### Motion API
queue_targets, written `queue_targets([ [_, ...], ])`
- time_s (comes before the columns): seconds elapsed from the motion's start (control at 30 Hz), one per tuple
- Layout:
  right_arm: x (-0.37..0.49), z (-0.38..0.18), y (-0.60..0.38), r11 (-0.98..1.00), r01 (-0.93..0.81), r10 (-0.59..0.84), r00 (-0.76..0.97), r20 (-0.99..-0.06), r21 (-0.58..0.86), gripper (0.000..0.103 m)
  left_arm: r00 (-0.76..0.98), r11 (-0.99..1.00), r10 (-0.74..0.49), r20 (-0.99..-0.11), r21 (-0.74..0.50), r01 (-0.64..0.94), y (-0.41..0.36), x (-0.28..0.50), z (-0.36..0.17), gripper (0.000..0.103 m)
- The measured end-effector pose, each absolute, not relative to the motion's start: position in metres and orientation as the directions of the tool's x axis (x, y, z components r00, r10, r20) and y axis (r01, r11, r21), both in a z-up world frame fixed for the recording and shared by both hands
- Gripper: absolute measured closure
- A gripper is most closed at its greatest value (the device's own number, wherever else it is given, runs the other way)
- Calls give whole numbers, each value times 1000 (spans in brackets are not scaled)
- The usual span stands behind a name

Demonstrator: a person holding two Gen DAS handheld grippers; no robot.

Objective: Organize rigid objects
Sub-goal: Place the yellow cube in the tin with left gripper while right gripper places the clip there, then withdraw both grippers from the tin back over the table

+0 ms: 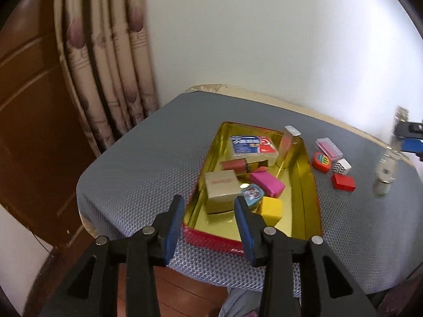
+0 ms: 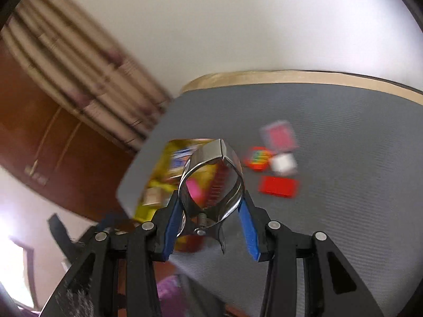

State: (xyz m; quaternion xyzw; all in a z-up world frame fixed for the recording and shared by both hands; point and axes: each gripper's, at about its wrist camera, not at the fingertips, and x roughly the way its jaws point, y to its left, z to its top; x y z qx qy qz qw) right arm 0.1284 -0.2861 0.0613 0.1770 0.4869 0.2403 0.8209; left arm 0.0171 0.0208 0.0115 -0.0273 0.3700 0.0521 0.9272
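Observation:
A gold-lined red tin tray [image 1: 306, 185] sits on the grey mesh-covered table [image 1: 137, 169] and holds several small boxes: a blue-red card box [image 1: 252, 145], a beige box [image 1: 220, 187], a pink block [image 1: 267, 183], a yellow block [image 1: 271, 208]. My left gripper [image 1: 208, 211] is open and empty, above the tray's near end. My right gripper [image 2: 210, 198] is shut on a shiny metal clip [image 2: 211, 182] and holds it above the table; the clip also shows blurred in the left wrist view [image 1: 386, 169]. A red box [image 1: 343, 182], zigzag box [image 1: 341, 166], round red tin [image 1: 322, 161] and pink clear case [image 1: 329, 148] lie right of the tray.
A white wall stands behind the table. A curtain [image 1: 105, 66] and a wooden door [image 1: 29, 105] are at the left. Wood floor shows below the table's near edge [image 1: 185, 290].

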Motion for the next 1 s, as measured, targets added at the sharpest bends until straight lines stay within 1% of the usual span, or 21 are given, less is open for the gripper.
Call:
queue_targets([
  [0.17, 163, 33, -223, 802, -258, 595, 278, -754, 539, 63, 722, 994, 74, -687, -11, -112, 24, 17, 7, 63],
  [0.27, 179, 12, -200, 808, -254, 584, 222, -781, 532, 63, 725, 995, 67, -685, -9, -100, 23, 15, 4, 63],
  [0.37, 194, -9, -182, 827, -248, 552, 186, -813, 504, 63, 722, 995, 50, -691, -25, -92, 25, 17, 1, 63],
  [0.53, 208, -27, -164, 866, -241, 485, 188, -854, 439, 60, 702, 995, 26, -711, -49, -86, 29, 22, -6, 63],
  [0.57, 209, -28, -164, 869, -234, 481, 200, -853, 436, 58, 699, 995, 25, -715, -47, -84, 29, 23, -7, 63],
  [0.6, 209, -29, -166, 869, -229, 485, 211, -849, 439, 54, 693, 996, 23, -720, -47, -81, 30, 25, -9, 63],
  [0.73, 199, -18, -189, 845, -221, 535, 320, -782, 487, 54, 674, 994, 16, -738, -61, -90, 32, 27, -13, 63],
  [0.83, 176, -10, -227, 848, -210, 527, 430, -733, 487, 48, 675, 993, 6, -737, -73, -89, 32, 26, -13, 63],
  [0.9, 154, -10, -262, 915, -177, 397, 553, -733, 363, 43, 683, 995, 6, -731, -65, -78, 28, 24, -12, 63],
  [0.97, 131, -17, -300, 981, -92, 187, 653, -734, 169, 39, 696, 998, 6, -718, -44, -53, 22, 21, -11, 63],
  [1.0, 122, -25, -320, 996, -49, 87, 667, -740, 74, 38, 703, 999, 3, -711, -31, -35, 18, 20, -10, 63],
])
